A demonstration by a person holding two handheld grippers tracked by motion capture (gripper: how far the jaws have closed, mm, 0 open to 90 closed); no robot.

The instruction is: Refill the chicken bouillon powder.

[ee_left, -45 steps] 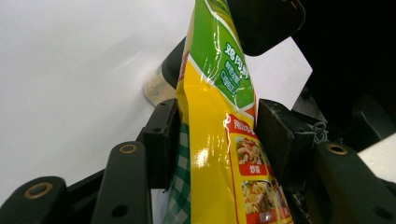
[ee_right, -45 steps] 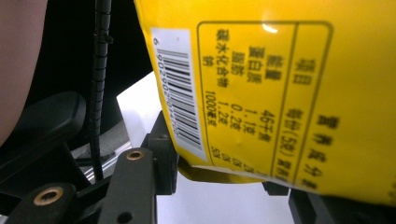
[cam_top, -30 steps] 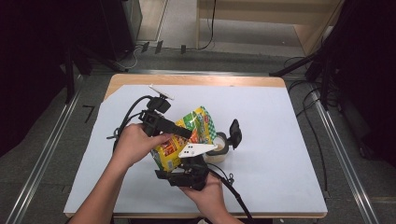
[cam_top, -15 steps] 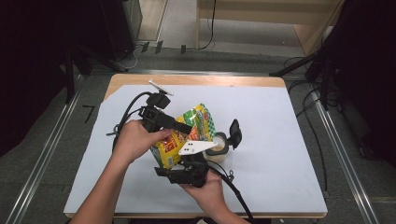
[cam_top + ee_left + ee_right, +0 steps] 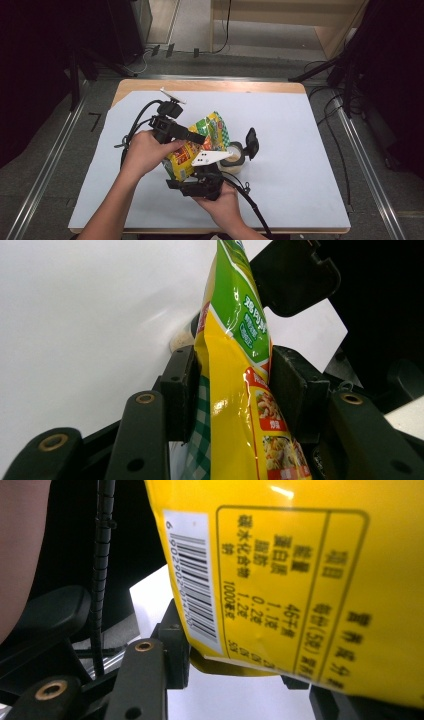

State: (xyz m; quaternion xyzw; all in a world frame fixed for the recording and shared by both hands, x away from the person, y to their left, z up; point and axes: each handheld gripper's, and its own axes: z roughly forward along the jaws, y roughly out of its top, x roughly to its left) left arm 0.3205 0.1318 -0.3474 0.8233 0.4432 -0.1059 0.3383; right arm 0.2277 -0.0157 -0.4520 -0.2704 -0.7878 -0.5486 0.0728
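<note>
Just left of the open jar (image 5: 234, 156) on the table (image 5: 300, 150), the yellow-green pouch (image 5: 197, 145) stood tilted, top leaning toward the jar. Left tool (image 5: 232, 385) clamped its upper part partway closed; right tool (image 5: 240, 672) gripped its bottom edge. Long axis ran from right tool up to left.

Yellow packet (image 5: 310, 580) — barcode, "1000", "46"

Worktop (image 5: 300, 150) evenly lit from overhead, white cover bright; floor and gear around it fall dim to near black. Soft, short shadows beside the snack packet (image 5: 200, 145). High view slightly soft, grainy. Left gripper view: worktop behind packet blown out, glare streaks on the foil. Right gripper view: packet print blurred, a glare spot near its top edge.
</note>
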